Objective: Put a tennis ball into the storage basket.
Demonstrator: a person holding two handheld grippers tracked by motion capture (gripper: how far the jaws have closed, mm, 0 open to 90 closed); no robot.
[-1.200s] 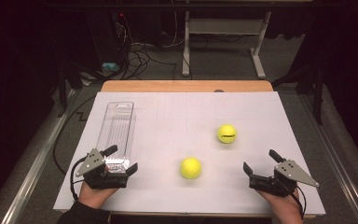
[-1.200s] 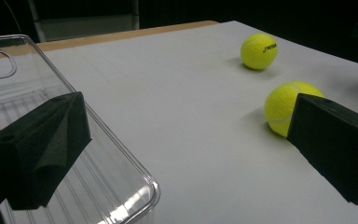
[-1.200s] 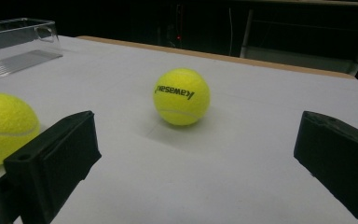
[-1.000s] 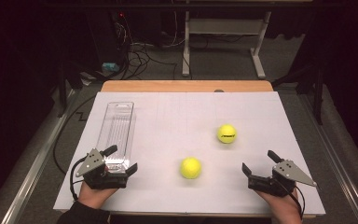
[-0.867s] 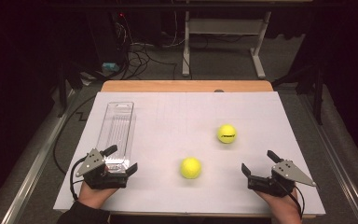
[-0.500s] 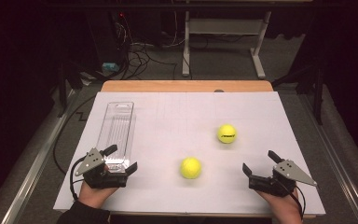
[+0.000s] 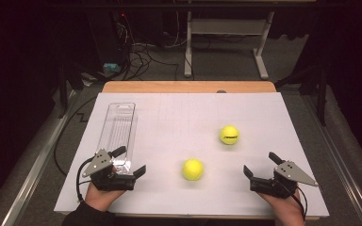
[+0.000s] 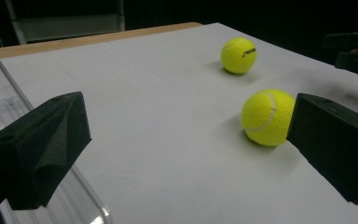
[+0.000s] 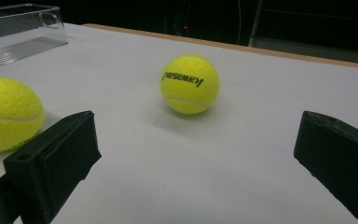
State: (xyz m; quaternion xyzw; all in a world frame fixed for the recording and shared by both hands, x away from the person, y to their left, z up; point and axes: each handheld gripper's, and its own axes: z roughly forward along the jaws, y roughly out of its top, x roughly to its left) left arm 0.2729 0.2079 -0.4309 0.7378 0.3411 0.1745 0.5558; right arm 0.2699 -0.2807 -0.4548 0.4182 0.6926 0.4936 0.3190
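Wooden table w/ white sheet cover [image 7: 169,117] takes up most of high view; bare wood strip along far edge.

Long clear plastic tray, rectangular [image 7: 118,129], lies lengthwise on left part of sheet, near end just beside left gripper. In left gripper view its rim [image 8: 9,84] passes behind the left jaw.

Two yellow felt tennis balls on sheet, well apart from each other. Near ball [image 7: 193,169] sits between the two grippers, closer to front edge; also in left gripper view [image 8: 266,116], in right gripper view [image 9: 7,114]. Far ball w/ black lettering [image 7: 229,134] sits right of centre, further back; lettering faces right gripper view [image 9: 189,84]; also in left gripper view [image 8: 238,55].

Left gripper, black w/ grey plate [image 7: 129,162], held in hand at front left. Jaws wide open, nothing between them.

Right gripper, same build [image 7: 260,165], in hand at front right. Jaws wide apart, holding nothing; far ball lies ahead between them, not touching.
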